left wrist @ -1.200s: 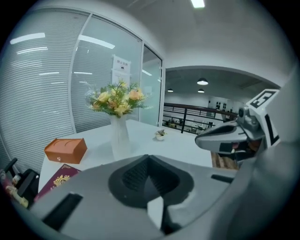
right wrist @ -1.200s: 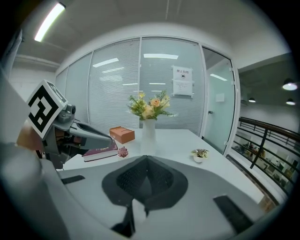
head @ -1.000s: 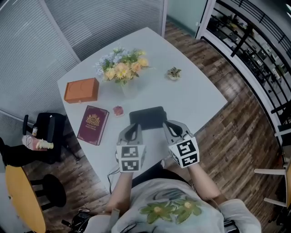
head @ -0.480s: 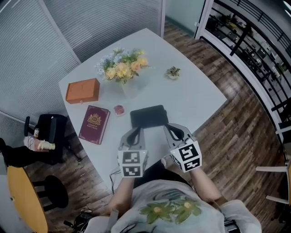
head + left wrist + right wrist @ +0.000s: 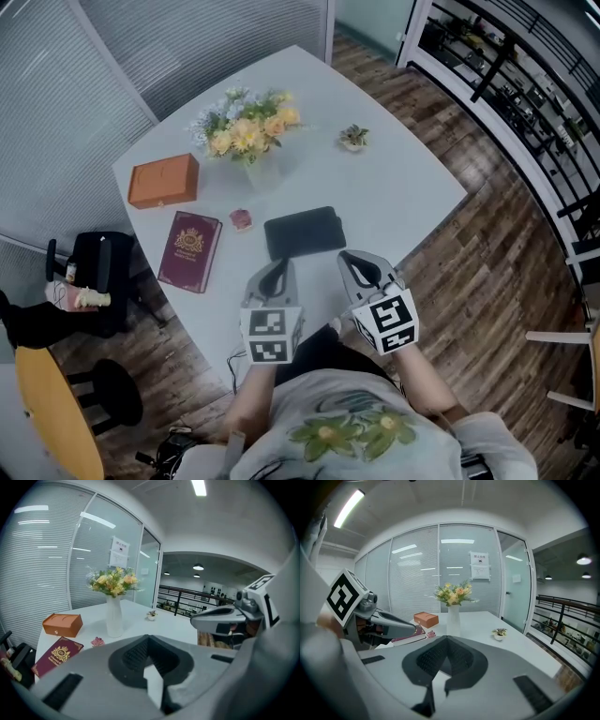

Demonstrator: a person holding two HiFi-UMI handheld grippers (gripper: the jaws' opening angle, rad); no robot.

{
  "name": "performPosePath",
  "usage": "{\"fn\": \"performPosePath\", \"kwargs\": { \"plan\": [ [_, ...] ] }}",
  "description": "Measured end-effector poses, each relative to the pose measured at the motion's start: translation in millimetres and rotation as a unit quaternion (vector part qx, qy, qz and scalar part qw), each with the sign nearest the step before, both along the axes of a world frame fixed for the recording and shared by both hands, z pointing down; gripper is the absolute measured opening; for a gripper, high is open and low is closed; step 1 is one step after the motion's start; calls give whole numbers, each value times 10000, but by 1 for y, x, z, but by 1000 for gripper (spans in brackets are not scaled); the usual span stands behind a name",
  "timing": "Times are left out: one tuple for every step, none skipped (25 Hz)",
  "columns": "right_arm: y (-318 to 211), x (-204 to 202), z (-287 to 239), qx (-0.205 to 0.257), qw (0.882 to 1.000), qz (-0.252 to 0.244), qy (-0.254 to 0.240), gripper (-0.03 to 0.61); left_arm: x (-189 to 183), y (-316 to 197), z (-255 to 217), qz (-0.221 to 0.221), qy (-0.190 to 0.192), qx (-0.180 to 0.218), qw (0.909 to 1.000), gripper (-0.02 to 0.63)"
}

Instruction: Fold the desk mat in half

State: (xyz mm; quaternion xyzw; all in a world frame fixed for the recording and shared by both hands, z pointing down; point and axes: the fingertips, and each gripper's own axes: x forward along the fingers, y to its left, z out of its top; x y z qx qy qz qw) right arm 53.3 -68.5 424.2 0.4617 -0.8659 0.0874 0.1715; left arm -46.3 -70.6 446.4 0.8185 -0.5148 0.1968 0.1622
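Desk mat (image 5: 303, 232): one, dark
Book (image 5: 190, 251): one
Left gripper (image 5: 278, 266), right gripper (image 5: 348, 258): jaws together, empty
Bench (image 5: 403, 187): white
Room: wood floor (image 5: 487, 267), blinds (image 5: 56, 103)

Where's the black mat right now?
In the head view the desk mat lies on the table, just beyond the left claw and right claw, right of the small pink object.

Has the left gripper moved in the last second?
Yes. The left gripper pulled back toward the person: its tips overlapped the near edge of the desk mat before, now they lie just short of it.
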Motion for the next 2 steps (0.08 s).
{"fn": "performPosePath", "kwargs": {
  "plan": [
    [-1,0,1,-9,10000,9,4,17,0,-1,1,5,6,-16,10000,3],
    [-2,0,2,-19,10000,18,8,17,-1,-2,3,11,11,-31,10000,3]
  ]
}}
